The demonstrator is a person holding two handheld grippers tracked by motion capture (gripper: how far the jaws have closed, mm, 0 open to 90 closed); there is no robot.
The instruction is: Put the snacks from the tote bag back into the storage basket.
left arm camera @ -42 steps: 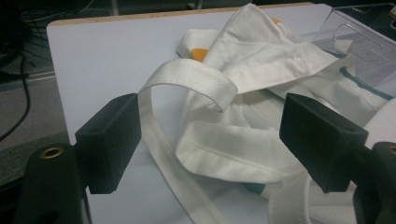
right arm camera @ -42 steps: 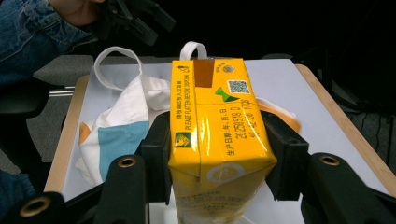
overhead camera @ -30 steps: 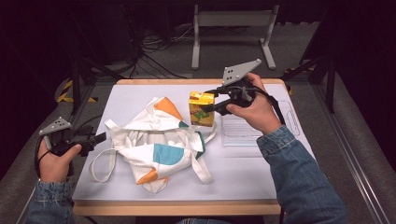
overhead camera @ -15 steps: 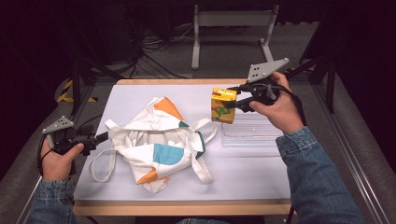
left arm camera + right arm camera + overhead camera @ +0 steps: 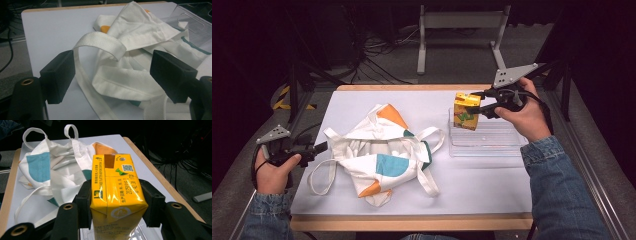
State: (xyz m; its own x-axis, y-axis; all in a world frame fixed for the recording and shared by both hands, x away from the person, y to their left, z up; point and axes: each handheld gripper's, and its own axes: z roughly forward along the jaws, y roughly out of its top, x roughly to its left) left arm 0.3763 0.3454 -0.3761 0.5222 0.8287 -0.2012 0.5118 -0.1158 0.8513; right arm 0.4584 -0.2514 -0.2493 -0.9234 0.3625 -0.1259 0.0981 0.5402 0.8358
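Observation:
A white tote bag (image 5: 382, 150) with teal and orange patches lies crumpled in the middle of the table; its strap (image 5: 100, 43) loops up between the jaws in the left gripper view. My left gripper (image 5: 314, 149) sits at the bag's left edge, open, with nothing clamped. A yellow drink carton (image 5: 465, 111) is held upright over the left end of a clear plastic tray (image 5: 497, 142). My right gripper (image 5: 477, 102) is shut on the yellow drink carton (image 5: 116, 195), one jaw against each side.
The white table top (image 5: 472, 185) has a wooden front edge. Beyond the far edge stand a metal frame (image 5: 462, 22) and floor cables (image 5: 377, 55). The person's denim sleeve (image 5: 557, 190) lies over the right side of the table.
My right gripper has carried the carton to the right, from beside the bag to above the clear tray. The left gripper and the bag have stayed put.

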